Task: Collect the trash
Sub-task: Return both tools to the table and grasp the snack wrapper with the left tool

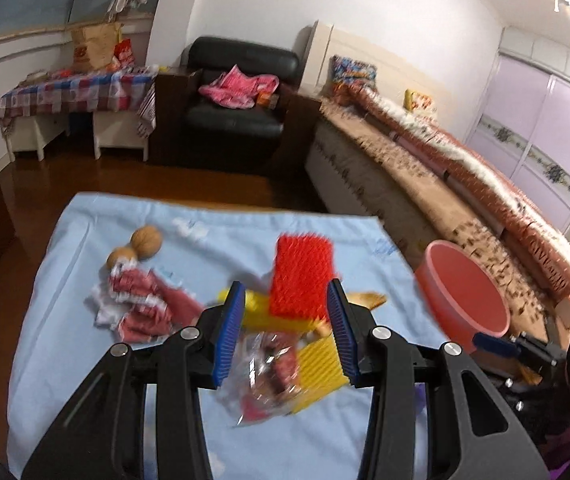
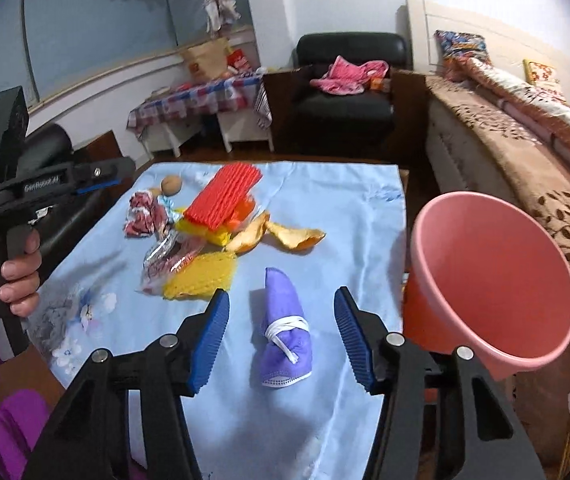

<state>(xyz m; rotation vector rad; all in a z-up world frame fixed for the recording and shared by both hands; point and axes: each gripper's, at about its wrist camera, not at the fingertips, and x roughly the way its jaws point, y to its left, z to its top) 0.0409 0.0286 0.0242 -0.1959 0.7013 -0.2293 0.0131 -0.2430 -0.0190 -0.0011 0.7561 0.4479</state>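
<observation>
Trash lies on a light blue cloth (image 2: 325, 208). My left gripper (image 1: 287, 316) is open above a clear plastic wrapper (image 1: 265, 376), a yellow foam net (image 1: 321, 372) and a red foam net (image 1: 303, 276). My right gripper (image 2: 281, 328) is open, its fingers either side of a folded purple face mask (image 2: 285, 328) on the cloth. Orange peel (image 2: 281, 236), a red-white wrapper (image 2: 143, 216) and two walnuts (image 1: 141, 246) lie further back. A pink bin (image 2: 493, 288) stands at the table's right edge. The left gripper also shows at the left of the right wrist view (image 2: 97, 180).
A bed with a brown patterned cover (image 2: 545, 168) runs along the right. A black armchair (image 1: 237, 100) with pink cloth stands behind the table. A side table with checked cloth (image 1: 73, 92) is at the back left. Wooden floor surrounds the table.
</observation>
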